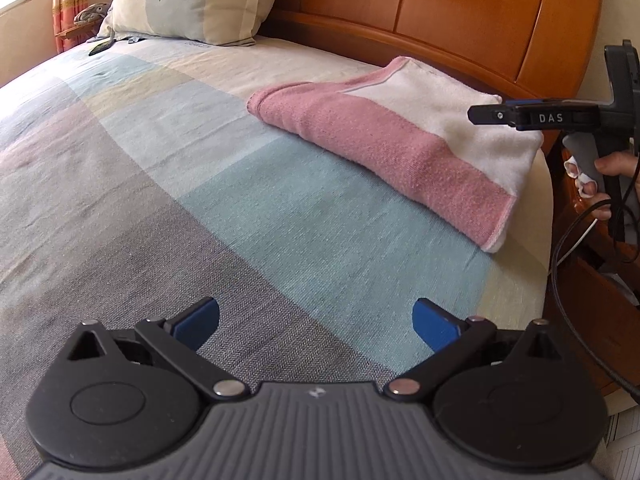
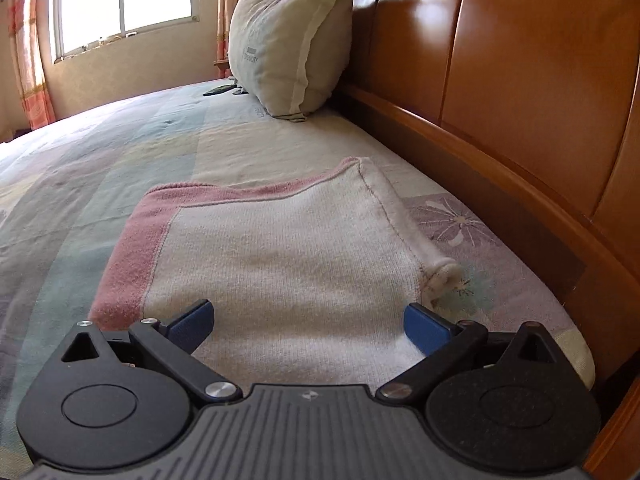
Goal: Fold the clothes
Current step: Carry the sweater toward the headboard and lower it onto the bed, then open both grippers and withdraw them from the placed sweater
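Observation:
A folded pink and white towel (image 1: 384,136) lies on the bed near the headboard, at the right of the left wrist view. My left gripper (image 1: 316,320) hovers open over the bare bedspread, well short of the towel, with nothing between its blue pads. The right gripper (image 1: 478,115) shows from the side above the towel's white part, held by a person's hand (image 1: 608,172). In the right wrist view the towel (image 2: 280,248) fills the middle, and my right gripper (image 2: 308,324) stands open just above its near edge, holding nothing.
A pillow (image 1: 188,0) leans on the wooden headboard (image 1: 460,8) at the far end of the bed. The checked bedspread (image 1: 160,152) stretches left of the towel. A small dark object (image 2: 218,90) lies by the pillow. A black cable (image 1: 568,280) hangs off the bed's right edge.

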`<state>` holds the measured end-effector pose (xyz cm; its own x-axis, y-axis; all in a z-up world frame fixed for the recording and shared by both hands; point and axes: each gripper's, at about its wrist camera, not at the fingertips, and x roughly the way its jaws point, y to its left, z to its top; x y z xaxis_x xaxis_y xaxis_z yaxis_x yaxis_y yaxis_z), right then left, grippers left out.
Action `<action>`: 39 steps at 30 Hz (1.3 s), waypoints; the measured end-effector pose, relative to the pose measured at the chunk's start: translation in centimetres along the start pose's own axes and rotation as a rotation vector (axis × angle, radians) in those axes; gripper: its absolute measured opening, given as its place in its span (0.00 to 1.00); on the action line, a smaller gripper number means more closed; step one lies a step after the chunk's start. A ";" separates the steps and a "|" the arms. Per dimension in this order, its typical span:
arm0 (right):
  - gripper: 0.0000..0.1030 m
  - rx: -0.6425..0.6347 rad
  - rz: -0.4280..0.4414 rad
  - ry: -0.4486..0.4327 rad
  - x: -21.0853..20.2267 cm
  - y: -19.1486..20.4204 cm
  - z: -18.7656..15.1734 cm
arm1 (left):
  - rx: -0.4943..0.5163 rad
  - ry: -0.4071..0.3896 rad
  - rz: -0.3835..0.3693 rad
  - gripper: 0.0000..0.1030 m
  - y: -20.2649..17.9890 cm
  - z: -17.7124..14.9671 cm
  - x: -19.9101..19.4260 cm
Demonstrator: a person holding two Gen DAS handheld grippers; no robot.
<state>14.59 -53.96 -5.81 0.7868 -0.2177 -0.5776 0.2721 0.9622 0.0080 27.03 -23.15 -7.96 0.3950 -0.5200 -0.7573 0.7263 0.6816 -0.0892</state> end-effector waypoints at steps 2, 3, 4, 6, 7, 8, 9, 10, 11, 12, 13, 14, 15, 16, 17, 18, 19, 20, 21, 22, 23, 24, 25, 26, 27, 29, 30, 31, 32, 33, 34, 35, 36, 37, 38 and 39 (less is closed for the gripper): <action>1.00 -0.028 -0.007 -0.025 -0.6 0.5 0.1 | 0.008 -0.004 0.014 0.99 -0.1 -0.1 -0.2; 1.00 -0.030 -0.009 -0.007 -0.4 0.5 -0.1 | 0.011 -0.006 0.022 0.99 -0.1 -0.1 -0.3; 1.00 -0.029 -0.012 0.016 -0.2 0.5 -0.4 | 0.013 -0.009 0.028 0.99 -0.1 -0.2 -0.5; 1.00 -0.025 -0.025 0.081 0.7 0.4 -1.0 | 0.015 -0.015 0.039 0.99 0.0 -0.4 -0.8; 1.00 -0.032 -0.024 0.078 0.6 0.6 -0.9 | 0.012 -0.016 0.043 0.99 0.2 -0.4 -0.9; 1.00 -0.041 -0.022 0.072 0.4 0.7 -0.8 | 0.005 -0.018 0.048 0.99 0.4 -0.4 -1.0; 1.00 -0.049 -0.017 0.049 0.2 1.0 -0.2 | -0.002 -0.020 0.052 0.99 0.6 -0.5 -1.1; 1.00 -0.050 -0.006 0.017 -0.1 1.1 0.6 | -0.011 -0.022 0.055 0.99 0.7 -0.5 -1.2; 1.00 -0.049 0.006 -0.017 -0.4 1.2 1.4 | -0.020 -0.025 0.059 0.99 0.9 -0.5 -1.2; 1.00 -0.048 0.017 -0.046 -0.1 1.3 2.5 | -0.029 -0.029 0.062 0.99 1.0 -0.6 -1.3; 1.00 -0.047 0.028 -0.075 0.2 1.4 3.5 | -0.038 -0.032 0.063 0.99 1.2 -0.6 -1.4; 1.00 -0.048 0.027 -0.088 0.8 1.5 4.2 | -0.046 -0.030 0.060 0.99 1.3 -0.6 -1.4; 1.00 -0.038 0.021 -0.076 2.1 1.3 4.9 | -0.051 -0.026 0.059 0.99 1.5 -0.7 -1.4; 1.00 -0.027 0.015 -0.062 3.6 1.2 5.6 | -0.052 -0.020 0.059 0.99 1.6 -0.8 -1.3; 1.00 -0.016 0.009 -0.047 5.1 1.0 6.3 | -0.053 -0.015 0.060 0.99 1.8 -0.9 -1.3; 1.00 -0.001 0.008 -0.021 6.8 0.7 6.7 | -0.053 -0.009 0.062 0.99 1.9 -1.0 -1.2; 1.00 0.004 -0.008 0.001 8.2 0.5 6.7 | -0.054 -0.003 0.069 0.99 2.0 -1.1 -1.1; 1.00 0.007 -0.025 0.024 9.6 0.3 6.6 | -0.055 0.004 0.075 0.99 2.1 -1.2 -1.0; 1.00 0.011 -0.042 0.046 11.0 0.1 6.6 | -0.057 0.009 0.080 0.99 2.3 -1.3 -0.9; 1.00 -0.005 -0.065 0.059 11.9 0.1 6.4 | -0.063 0.011 0.081 0.99 2.4 -1.4 -0.9; 1.00 -0.015 -0.077 0.063 12.2 0.1 6.2 | -0.069 0.011 0.082 0.99 2.6 -1.5 -0.9; 1.00 -0.008 -0.075 0.062 12.2 0.0 6.2 | -0.074 0.010 0.082 0.99 2.7 -1.5 -0.9; 1.00 -0.002 -0.066 0.052 11.5 0.1 6.2 | -0.076 0.008 0.083 0.99 2.8 -1.5 -1.0; 1.00 0.004 -0.057 0.041 10.6 0.3 6.2 | -0.078 0.004 0.085 0.99 2.9 -1.5 -1.1; 1.00 0.010 -0.048 0.030 9.8 0.4 6.3 | -0.080 0.000 0.085 0.99 2.9 -1.6 -1.2; 1.00 0.010 -0.005 0.003 7.6 1.1 6.1 | -0.082 -0.008 0.082 0.99 2.7 -1.6 -1.4; 1.00 -0.005 0.019 -0.009 6.5 1.7 5.9 | -0.081 -0.011 0.081 0.99 2.7 -1.6 -1.5; 1.00 -0.022 0.042 -0.022 5.3 2.3 5.6 | -0.079 -0.012 0.080 0.99 2.6 -1.6 -1.5; 1.00 -0.040 0.062 -0.026 4.3 3.0 5.1 | -0.076 -0.012 0.080 0.99 2.5 -1.5 -1.6; 1.00 -0.057 0.088 -0.023 3.6 3.6 4.6 | -0.074 -0.011 0.079 0.99 2.4 -1.6 -1.6; 1.00 -0.071 0.113 -0.015 3.1 4.2 4.1 | -0.073 -0.009 0.078 0.99 2.3 -1.6 -1.7; 1.00 -0.089 0.139 0.002 2.9 4.9 3.4 | -0.074 -0.005 0.076 0.99 2.2 -1.7 -1.7; 1.00 -0.110 0.153 0.027 3.2 5.5 2.8 | -0.077 -0.001 0.076 0.99 2.2 -1.8 -1.7; 1.00 -0.133 0.151 0.067 3.7 6.1 2.3 | -0.082 0.007 0.082 0.99 2.1 -1.8 -1.8; 1.00 -0.127 0.142 0.086 3.9 6.4 2.1 | -0.086 0.011 0.094 0.99 2.1 -1.9 -1.9; 1.00 -0.118 0.132 0.102 4.1 6.6 1.9 | -0.087 0.013 0.106 0.99 2.1 -1.9 -2.2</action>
<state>20.67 -48.81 -6.60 0.7492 -0.0766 -0.6579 0.0990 0.9951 -0.0032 26.64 -19.56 -7.77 0.4596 -0.4365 -0.7735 0.6288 0.7749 -0.0636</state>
